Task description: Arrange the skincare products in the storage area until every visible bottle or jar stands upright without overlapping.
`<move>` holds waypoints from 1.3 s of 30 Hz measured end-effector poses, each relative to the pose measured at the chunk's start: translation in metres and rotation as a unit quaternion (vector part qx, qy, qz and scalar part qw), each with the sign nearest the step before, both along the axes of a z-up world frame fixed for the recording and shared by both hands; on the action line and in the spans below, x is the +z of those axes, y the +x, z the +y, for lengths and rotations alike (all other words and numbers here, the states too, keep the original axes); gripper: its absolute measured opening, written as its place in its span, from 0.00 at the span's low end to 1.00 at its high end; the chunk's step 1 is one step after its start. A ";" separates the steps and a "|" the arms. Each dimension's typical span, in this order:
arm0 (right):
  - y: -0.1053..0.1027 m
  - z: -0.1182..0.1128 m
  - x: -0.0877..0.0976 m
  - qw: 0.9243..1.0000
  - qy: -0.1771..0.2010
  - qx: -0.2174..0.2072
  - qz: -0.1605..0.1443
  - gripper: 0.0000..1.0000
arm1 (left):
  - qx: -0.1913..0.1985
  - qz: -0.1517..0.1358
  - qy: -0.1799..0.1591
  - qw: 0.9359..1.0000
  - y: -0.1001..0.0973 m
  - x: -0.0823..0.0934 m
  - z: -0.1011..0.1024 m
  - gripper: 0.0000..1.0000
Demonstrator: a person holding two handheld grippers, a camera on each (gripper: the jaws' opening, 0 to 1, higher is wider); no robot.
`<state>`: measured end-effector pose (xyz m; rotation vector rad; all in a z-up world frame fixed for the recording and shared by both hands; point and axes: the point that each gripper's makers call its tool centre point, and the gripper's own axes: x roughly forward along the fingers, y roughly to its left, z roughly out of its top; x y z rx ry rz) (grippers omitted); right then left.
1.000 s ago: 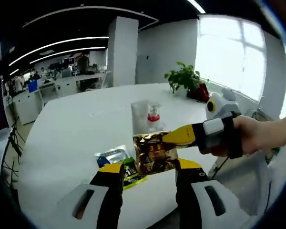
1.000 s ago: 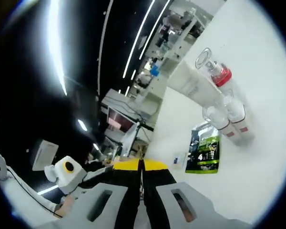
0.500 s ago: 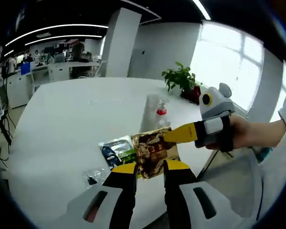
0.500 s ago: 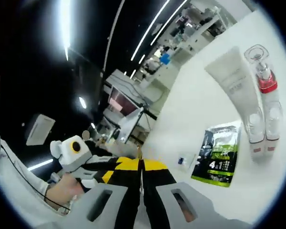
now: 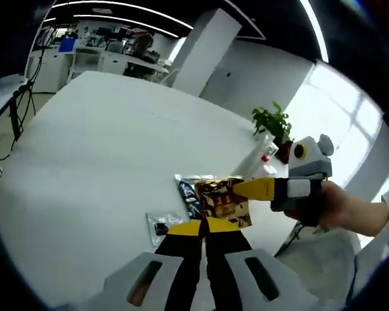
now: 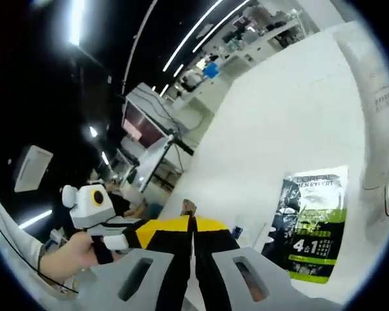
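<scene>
Both grippers pinch the same shiny gold packet [image 5: 224, 201]. Seen from the left gripper view, the left gripper [image 5: 203, 228] has its yellow-tipped jaws pressed together on the near edge of the packet. The right gripper [image 5: 238, 188] comes in from the right side, held by a hand [image 5: 337, 206], and its yellow tip touches the far right corner of the packet. The packet is lifted a little above the white table [image 5: 97, 142].

Just left of the gold packet, partly under it, lies a dark packet [image 5: 187, 193]. A small clear packet [image 5: 159, 226] lies flat on the table just left of the left gripper's jaws. Far ahead and to the right, a clear tube and a bottle with a red part [image 5: 264, 155] sit near a green plant [image 5: 273, 122].

From the right gripper view, the right gripper [image 6: 190, 224] has its jaws squeezed tight on a thin edge. A black and green face mask packet [image 6: 310, 223] lies flat just right of the jaws. A white tube [image 6: 376, 91] lies farther right. The left gripper [image 6: 117, 233] shows at the left, held in a hand [image 6: 68, 254].
</scene>
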<state>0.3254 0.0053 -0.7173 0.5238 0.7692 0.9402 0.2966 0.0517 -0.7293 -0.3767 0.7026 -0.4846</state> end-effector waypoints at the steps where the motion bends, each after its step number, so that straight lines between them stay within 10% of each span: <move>1: 0.003 0.002 -0.003 1.000 -0.005 -0.004 0.002 0.01 | 0.001 0.005 -0.002 1.000 0.004 -0.005 0.002 0.01; 25: 0.081 0.015 -0.093 0.979 -0.192 -0.025 -0.061 0.01 | 0.011 0.055 0.066 0.996 0.085 -0.094 0.019 0.01; 35: 0.086 0.012 -0.115 0.945 -0.285 0.051 -0.152 0.01 | -0.025 0.024 0.110 0.993 0.082 -0.096 0.013 0.00; 39: 0.085 0.012 -0.116 0.945 -0.287 0.039 -0.151 0.01 | -0.039 -0.007 0.118 0.992 0.084 -0.087 0.007 0.06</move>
